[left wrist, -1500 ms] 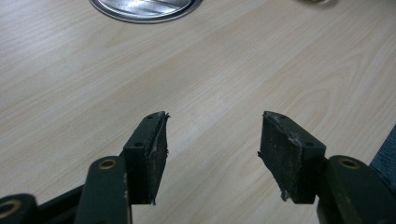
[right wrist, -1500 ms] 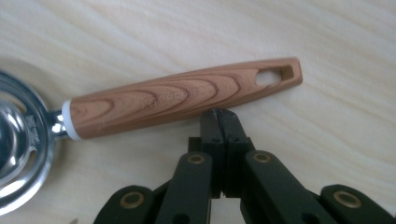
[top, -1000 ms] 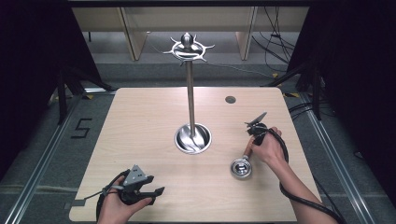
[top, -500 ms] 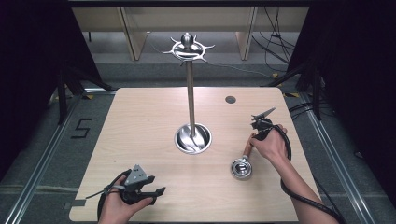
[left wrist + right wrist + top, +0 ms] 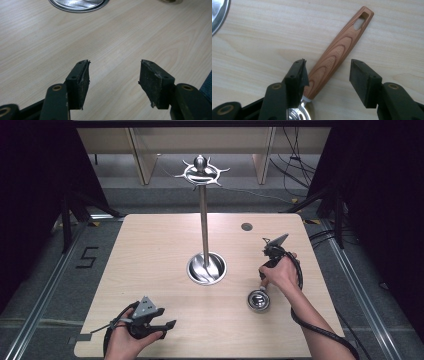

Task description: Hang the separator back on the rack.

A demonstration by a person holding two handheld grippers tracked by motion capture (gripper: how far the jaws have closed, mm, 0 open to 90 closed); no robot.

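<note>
A utensil with a wooden handle [image 5: 338, 50] and a small shiny metal bowl [image 5: 258, 300] lies flat on the table at the right. My right gripper [image 5: 328, 68] hovers over the handle near its bowl end, open, with one jaw on each side and not touching it. A slot pierces the handle's far end. A tall metal stand [image 5: 203, 220] with a ring of hooks [image 5: 201, 170] at the top rises from a round base [image 5: 206, 268] at mid table. My left gripper [image 5: 167, 324] rests near the front left edge, open, with bare wood between its pads [image 5: 81, 80].
The light wooden table [image 5: 150, 245] has a small dark round hole [image 5: 246, 226] at the back right. The stand's base rim [image 5: 75, 6] lies ahead of the left gripper. Black cables trail from both grippers off the front edge. Dark floor and shelving surround the table.
My right hand and gripper have shifted slightly away over the handle. The utensil, the stand and the left gripper have stayed put.
</note>
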